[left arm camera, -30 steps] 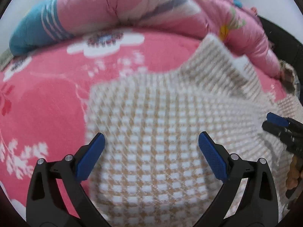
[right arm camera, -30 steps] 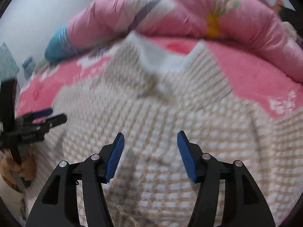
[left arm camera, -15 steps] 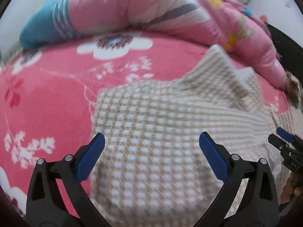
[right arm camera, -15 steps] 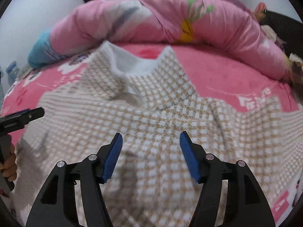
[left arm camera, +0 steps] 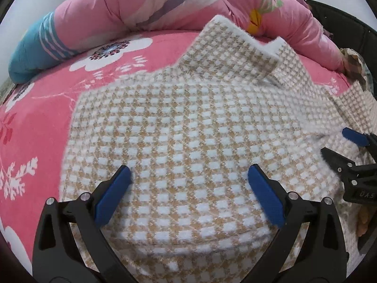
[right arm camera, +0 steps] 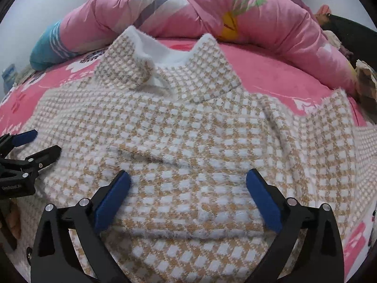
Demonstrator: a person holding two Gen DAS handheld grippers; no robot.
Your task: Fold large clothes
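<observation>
A large tan-and-white checked fleece garment (left arm camera: 188,122) lies spread on the bed, collar (right arm camera: 165,54) at the far side; it also fills the right wrist view (right arm camera: 188,136). A folded layer lies on top with its edge near the fingers. My left gripper (left arm camera: 189,186) is open and empty, just above the cloth. My right gripper (right arm camera: 188,186) is open and empty above the garment's middle. The right gripper shows at the right edge of the left wrist view (left arm camera: 348,151), and the left gripper at the left edge of the right wrist view (right arm camera: 28,146).
The pink flowered bed sheet (left arm camera: 42,108) surrounds the garment. A rolled pink quilt (right arm camera: 212,11) with a blue end (left arm camera: 35,52) lies along the far side. A dark headboard or chair (left arm camera: 341,23) stands at the far right.
Both grippers have drawn back toward the near side, so more of the garment and its collar shows. The right gripper's jaws have opened wider. The cloth now lies still.
</observation>
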